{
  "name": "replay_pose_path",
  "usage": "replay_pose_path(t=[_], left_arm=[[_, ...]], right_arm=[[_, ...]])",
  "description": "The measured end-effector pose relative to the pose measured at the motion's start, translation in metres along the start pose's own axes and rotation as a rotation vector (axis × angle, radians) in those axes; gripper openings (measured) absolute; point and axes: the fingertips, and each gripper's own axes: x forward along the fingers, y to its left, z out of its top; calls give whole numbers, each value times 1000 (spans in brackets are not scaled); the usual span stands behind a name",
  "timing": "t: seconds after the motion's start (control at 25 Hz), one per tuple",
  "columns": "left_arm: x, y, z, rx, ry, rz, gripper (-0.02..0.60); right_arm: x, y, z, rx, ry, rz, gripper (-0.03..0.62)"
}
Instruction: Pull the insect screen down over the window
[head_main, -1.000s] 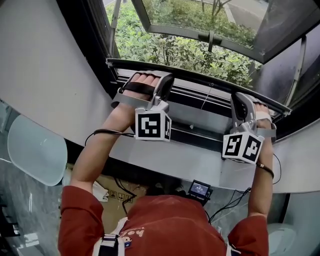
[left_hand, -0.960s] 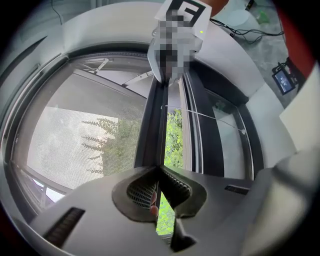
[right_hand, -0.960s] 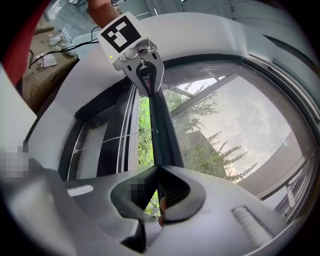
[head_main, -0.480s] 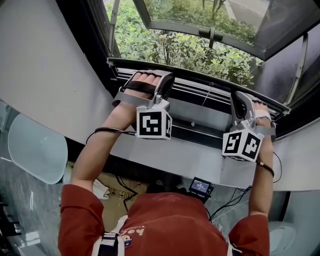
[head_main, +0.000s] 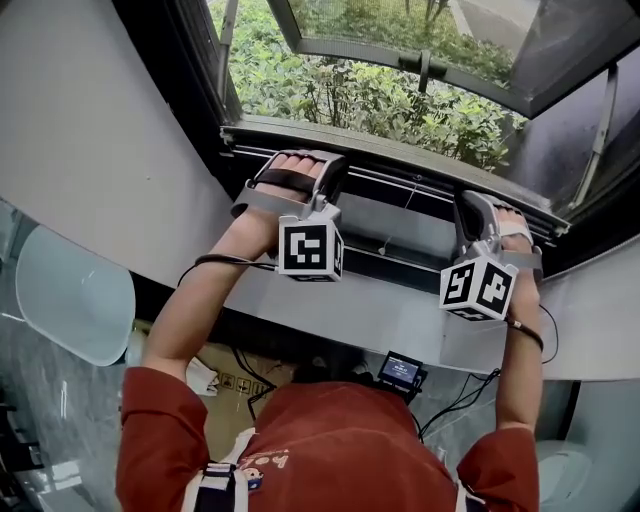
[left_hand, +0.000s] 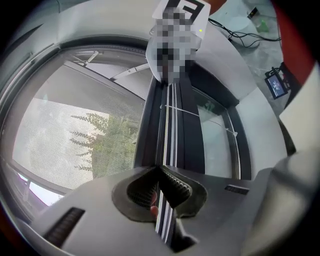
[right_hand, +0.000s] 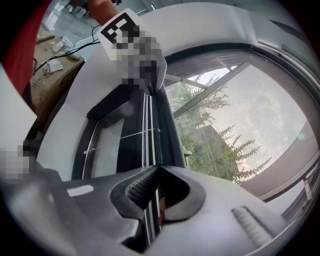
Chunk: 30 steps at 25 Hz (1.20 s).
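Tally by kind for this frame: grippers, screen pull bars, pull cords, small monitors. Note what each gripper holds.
Grippers: 2, the left gripper and the right gripper, both shut on the pull bar
Pull bar: 1
Pull cord: 1, hanging below the bar
Small monitor: 1, down by the person's chest
Total: 5

You're indoors at a dark metal-framed window (head_main: 190, 120) with green shrubs (head_main: 330, 90) just outside. A wide white sill ledge (head_main: 390, 318) runs under it. On the grey stone-look floor (head_main: 40, 420) below are a brown cardboard box (head_main: 225, 400), loose black cables (head_main: 450, 405) and a small black device with a lit screen (head_main: 400, 373). There's a pale round seat (head_main: 70, 300) at your left. It reads as an office or lab workspace.
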Motion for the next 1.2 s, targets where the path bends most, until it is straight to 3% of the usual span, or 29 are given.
replay_pose_path(t=[1.2], left_arm=[[8,-25,-3,-10,3,-167,20]], right_arm=[[9,25,-8,11,72,140,25]])
